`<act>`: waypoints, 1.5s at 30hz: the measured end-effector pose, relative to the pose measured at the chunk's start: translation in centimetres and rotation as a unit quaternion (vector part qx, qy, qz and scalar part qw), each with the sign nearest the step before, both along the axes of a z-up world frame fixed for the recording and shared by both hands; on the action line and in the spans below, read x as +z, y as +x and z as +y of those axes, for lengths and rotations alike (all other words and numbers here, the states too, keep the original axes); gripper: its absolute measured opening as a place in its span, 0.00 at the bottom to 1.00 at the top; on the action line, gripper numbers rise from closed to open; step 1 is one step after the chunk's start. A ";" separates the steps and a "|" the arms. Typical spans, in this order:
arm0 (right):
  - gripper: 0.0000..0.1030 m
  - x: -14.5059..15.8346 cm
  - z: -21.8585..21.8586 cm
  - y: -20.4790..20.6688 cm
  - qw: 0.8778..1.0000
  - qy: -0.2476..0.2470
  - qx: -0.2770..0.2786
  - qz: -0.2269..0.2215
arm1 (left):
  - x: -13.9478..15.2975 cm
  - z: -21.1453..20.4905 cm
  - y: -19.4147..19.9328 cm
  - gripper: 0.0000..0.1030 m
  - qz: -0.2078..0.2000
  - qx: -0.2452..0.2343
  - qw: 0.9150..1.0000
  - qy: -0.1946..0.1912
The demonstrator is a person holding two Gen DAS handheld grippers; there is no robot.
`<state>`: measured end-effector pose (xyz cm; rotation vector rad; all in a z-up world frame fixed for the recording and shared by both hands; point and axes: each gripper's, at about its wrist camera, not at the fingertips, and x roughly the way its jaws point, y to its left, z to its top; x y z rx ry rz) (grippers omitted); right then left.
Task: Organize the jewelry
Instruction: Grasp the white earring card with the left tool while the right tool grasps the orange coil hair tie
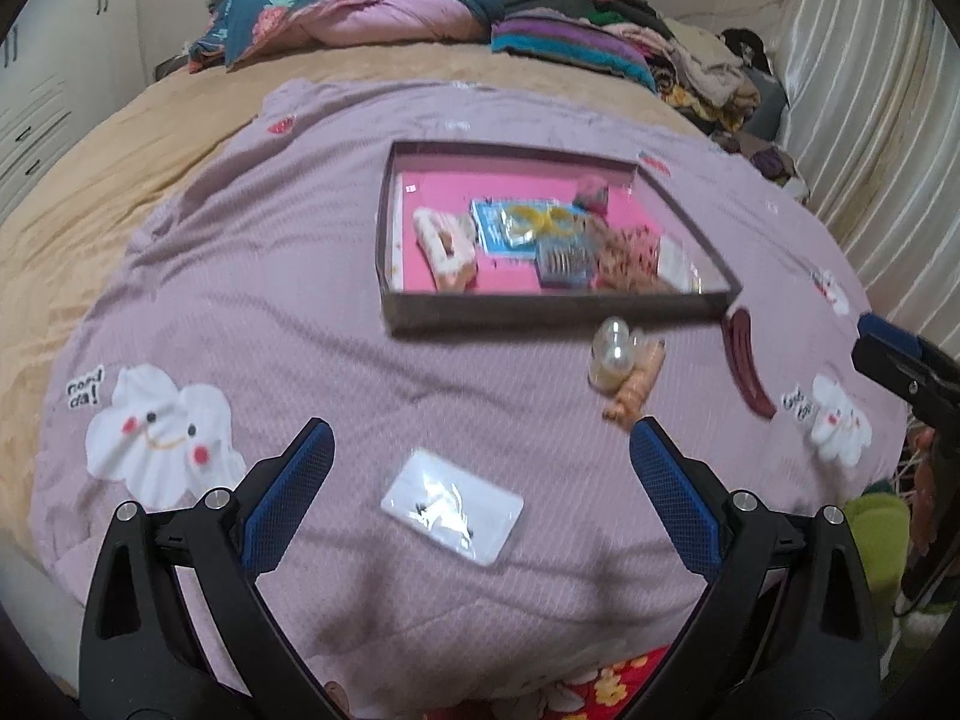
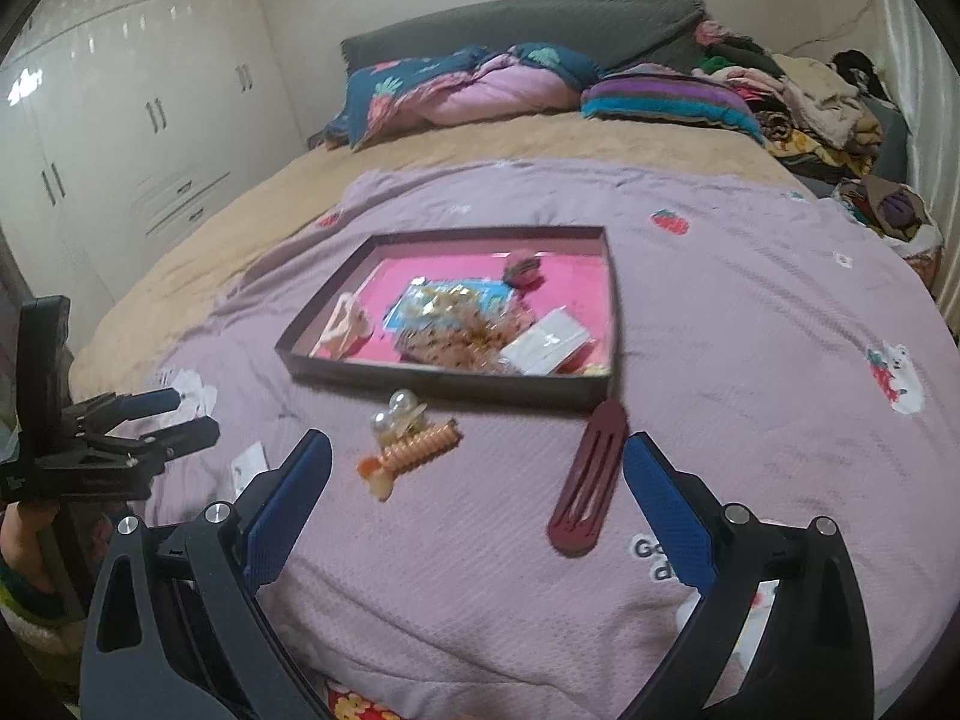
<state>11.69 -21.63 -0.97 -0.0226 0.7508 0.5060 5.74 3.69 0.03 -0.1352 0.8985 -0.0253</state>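
Left gripper [image 1: 480,438] hovers over a lilac blanket [image 1: 252,312] on a bed, its two blue-padded fingers [image 1: 294,492] spread wide with nothing between them. Directly ahead of it, in the gap between the fingers, lies a small clear packet [image 1: 453,506] flat on the cloth. Further ahead sits a shallow dark box [image 1: 540,307] with a pink floor, holding a cream hair claw [image 1: 444,246], a blue card of yellow rings [image 1: 519,225], a small comb [image 1: 561,261] and a speckled brown piece whose details are blurred. Just short of the box's near wall, ahead and to the right of the gripper, a pearl clip [image 1: 612,351] touches an orange spiral hair tie [image 1: 636,387]; a maroon barrette [image 1: 750,363] lies beyond them to the right. At the right edge the other gripper's tips show.

From the right wrist camera, the right gripper [image 2: 477,456] is likewise wide apart and empty above the blanket [image 2: 750,312]. The maroon barrette [image 2: 591,480] lies just inside its right finger, pointing toward the box [image 2: 456,381] ahead. The orange spiral hair tie [image 2: 414,450] and pearl clip [image 2: 399,414] rest ahead near the left finger, close to the box's front wall. Off to the left, the left gripper [image 2: 192,417] is seen from the side, held in a hand [image 2: 24,540], jaws apart.
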 end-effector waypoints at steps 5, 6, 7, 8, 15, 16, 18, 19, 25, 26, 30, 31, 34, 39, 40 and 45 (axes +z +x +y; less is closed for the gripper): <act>0.94 -1.0 1.7 -0.3 1.000 -0.015 0.022 0.007 | -1.2 -0.4 -0.6 0.90 0.012 -0.007 1.000 0.010; 0.94 -1.2 1.9 -0.4 1.000 -0.017 0.025 0.009 | -1.4 -0.5 -0.7 0.90 0.015 -0.009 1.000 0.012; 0.94 -1.4 2.1 -0.4 0.999 -0.019 0.027 0.010 | -1.7 -0.6 -0.8 0.90 0.017 -0.011 1.000 0.014; 0.94 -1.5 2.3 -0.2 0.999 -0.021 0.029 0.012 | -1.9 -0.6 -0.9 0.90 0.019 -0.013 1.000 0.016; 0.94 -2.6 3.1 0.0 0.999 -0.032 0.035 0.024 | -3.4 -0.1 -1.1 0.90 0.033 -0.012 0.999 0.019; 0.94 -2.8 3.2 0.1 0.998 -0.034 0.036 0.026 | -3.5 0.0 -1.1 0.90 0.035 -0.011 0.999 0.020; 0.94 -3.2 3.5 0.2 0.998 -0.038 0.038 0.030 | -3.9 0.2 -1.1 0.90 0.038 -0.011 0.999 0.019; 0.94 -3.3 3.6 0.2 0.998 -0.040 0.039 0.031 | -4.0 0.2 -1.1 0.90 0.039 -0.012 0.999 0.019; 0.94 -4.5 4.4 0.6 0.997 -0.051 0.050 0.042 | -5.2 0.3 -1.0 0.90 0.052 -0.028 0.998 0.031; 0.94 -4.6 4.5 0.7 0.996 -0.052 0.051 0.045 | -5.4 0.3 -1.0 0.90 0.055 -0.029 0.998 0.032; 0.94 -5.2 4.7 1.1 0.996 -0.058 0.050 0.051 | -5.9 0.4 -0.5 0.90 0.056 -0.037 0.997 0.034; 0.94 -5.3 4.7 1.2 0.996 -0.059 0.050 0.052 | -6.0 0.4 -0.4 0.90 0.057 -0.037 0.997 0.033; 0.94 -5.6 4.6 1.4 0.996 -0.060 0.047 0.056 | -6.6 0.8 0.2 0.90 0.061 -0.032 0.997 0.032; 0.94 -5.8 4.5 1.7 0.995 -0.062 0.045 0.058 | -7.4 1.2 0.8 0.90 0.067 -0.033 0.997 0.031; 0.94 -5.8 4.5 1.7 0.995 -0.062 0.046 0.059 | -7.5 1.2 0.8 0.90 0.068 -0.034 0.997 0.029; 0.94 -6.3 5.4 2.0 0.994 -0.075 0.056 0.059 | -7.8 1.5 1.3 0.85 0.070 -0.037 0.997 0.019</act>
